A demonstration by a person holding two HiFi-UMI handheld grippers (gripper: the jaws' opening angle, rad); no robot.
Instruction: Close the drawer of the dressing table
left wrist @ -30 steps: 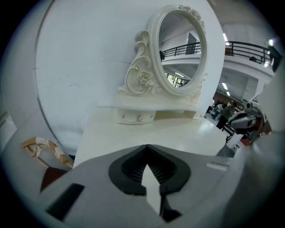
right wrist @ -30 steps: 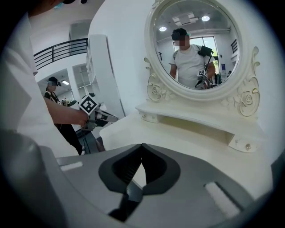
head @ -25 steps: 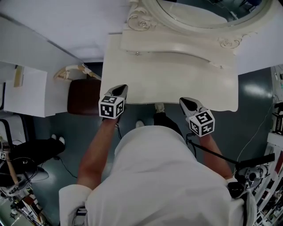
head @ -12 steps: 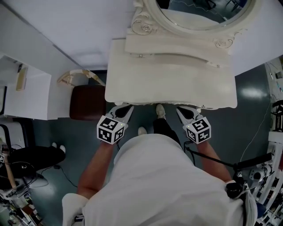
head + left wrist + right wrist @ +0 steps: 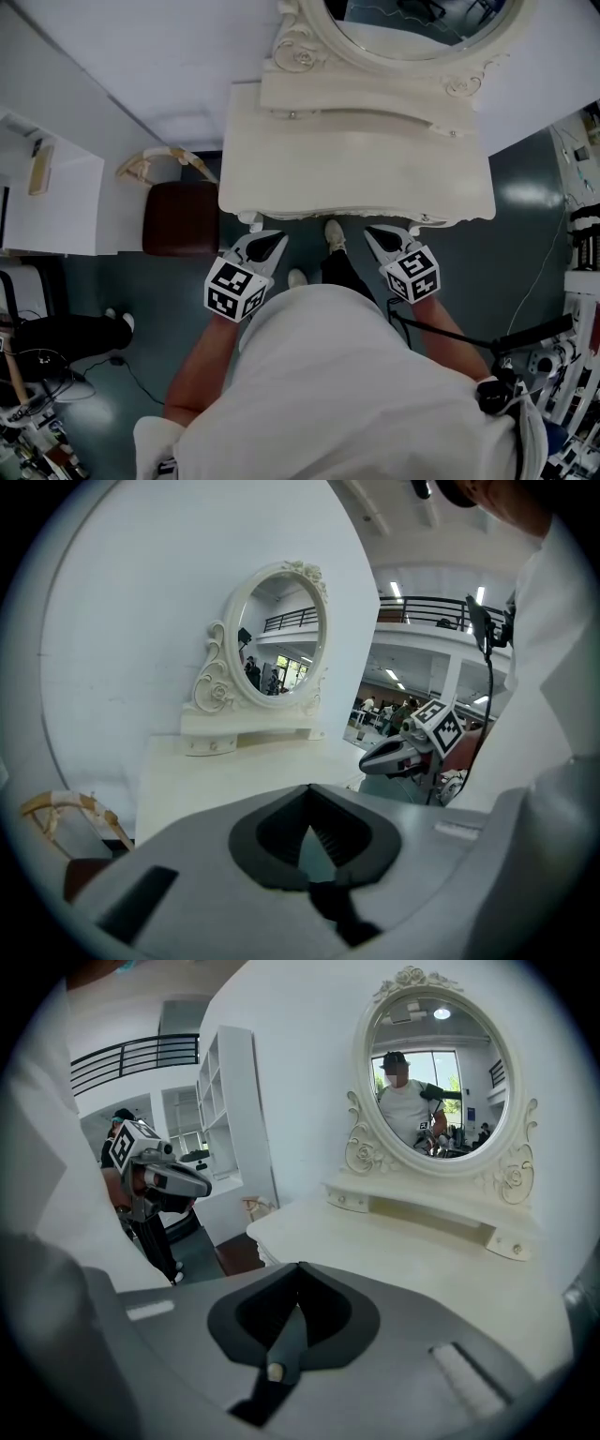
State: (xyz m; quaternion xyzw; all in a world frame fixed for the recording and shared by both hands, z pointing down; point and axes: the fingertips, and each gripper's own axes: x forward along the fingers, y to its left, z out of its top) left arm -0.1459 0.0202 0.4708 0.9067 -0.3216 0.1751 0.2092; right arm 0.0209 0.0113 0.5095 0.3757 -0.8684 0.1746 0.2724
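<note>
Left claw (image 5: 274,241): jaws pressed together with nothing between them. It hangs over the floor just in front of the worktop's (image 5: 356,169) front edge, clear of it.
Right claw (image 5: 374,233): jaws also together and empty. It sits near the same edge on the other side, also apart from it.
Just changed: a second ago both claws lay over the front edge. Both have since drawn back toward the person, and a strip of floor now shows between the claw tips and the wood.
Drawer: no part of it shows. From above nothing juts out past the front edge, and neither claw view looks at the front face.
Worktop: bare, with the oval mirror (image 5: 412,28) standing at its back. A brown stool (image 5: 183,217) stands by its left corner.
Meaning for the task: with nothing sticking out and both claws backed away empty, the drawer looks pushed home and the closing step seems finished. This is a judgement, since its face is hidden.
Left to do: probably nothing beyond checking that the front sits flush.
</note>
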